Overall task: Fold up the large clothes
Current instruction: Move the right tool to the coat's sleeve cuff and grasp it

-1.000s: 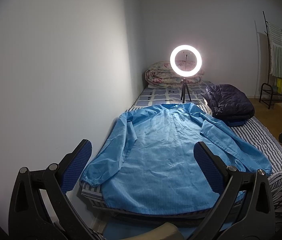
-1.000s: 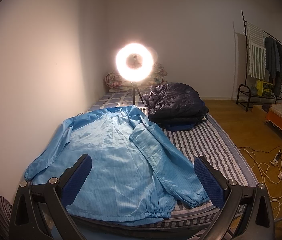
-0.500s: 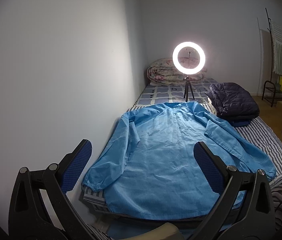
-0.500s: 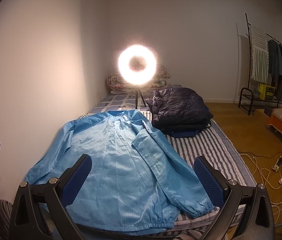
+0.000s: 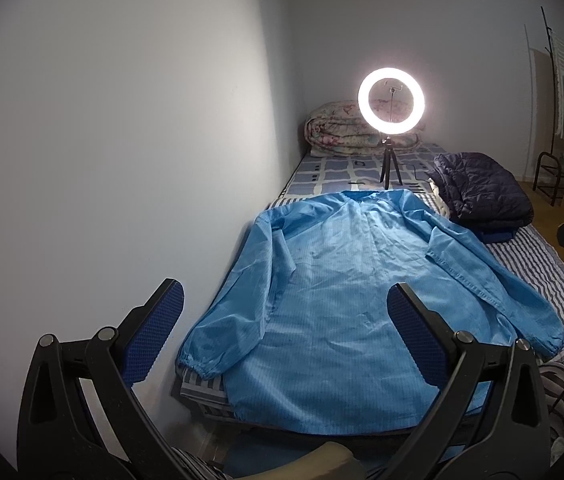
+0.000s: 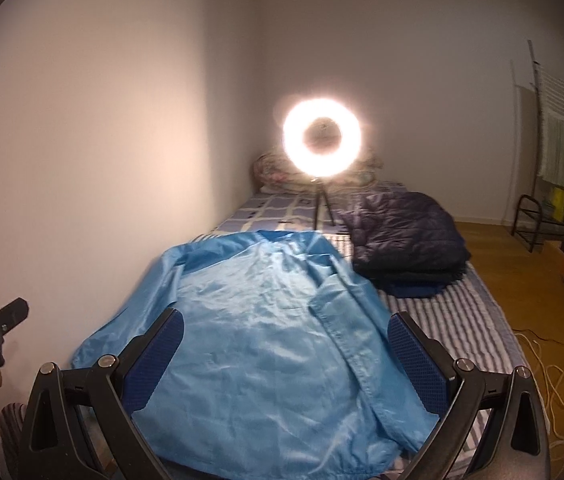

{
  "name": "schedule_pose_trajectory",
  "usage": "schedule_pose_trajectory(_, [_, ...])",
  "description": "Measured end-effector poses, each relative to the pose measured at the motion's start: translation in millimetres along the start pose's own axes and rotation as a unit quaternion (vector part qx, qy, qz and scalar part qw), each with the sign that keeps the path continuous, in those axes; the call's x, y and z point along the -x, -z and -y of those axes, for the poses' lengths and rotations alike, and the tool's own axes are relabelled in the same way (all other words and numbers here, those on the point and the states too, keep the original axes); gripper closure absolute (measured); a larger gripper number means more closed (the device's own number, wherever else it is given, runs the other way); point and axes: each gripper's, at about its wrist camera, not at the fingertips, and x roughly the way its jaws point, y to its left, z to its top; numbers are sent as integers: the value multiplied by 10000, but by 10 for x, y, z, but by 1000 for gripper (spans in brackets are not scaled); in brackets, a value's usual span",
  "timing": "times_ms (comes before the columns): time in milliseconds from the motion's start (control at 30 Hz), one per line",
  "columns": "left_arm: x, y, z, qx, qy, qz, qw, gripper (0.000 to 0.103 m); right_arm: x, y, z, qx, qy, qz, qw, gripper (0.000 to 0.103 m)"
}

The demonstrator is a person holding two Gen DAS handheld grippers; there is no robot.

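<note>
**Thin coat may slide or bunch at the first pinch**

The blue coat [image 5: 346, 280] lies flat on the striped mattress [image 5: 538, 264], sleeves spread, hem nearest. Its smooth, slightly shiny fabric could slip from a shallow grip or drag crooked. The left gripper [image 5: 282, 336] and right gripper [image 6: 282, 356] hover above the hem, jaws wide, empty. A lit ring light [image 5: 391, 101] stands just beyond the collar and could topple

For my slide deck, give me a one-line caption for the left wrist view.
Open left claw hovers over a blue long-sleeved coat spread flat on a striped bed, ring light behind.
</note>
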Motion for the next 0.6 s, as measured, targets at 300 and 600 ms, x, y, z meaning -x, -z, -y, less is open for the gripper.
schedule_pose_trajectory(300, [-145, 82, -132, 83, -84, -137, 9998, 0, -232, -51, -338, 278, -403, -50, 9988, 0])
schedule_pose_trajectory(600, [-259, 205, -321, 185, -171, -224, 9994, 0, -520, -44, -672, 483, -865, -138, 9950, 0])
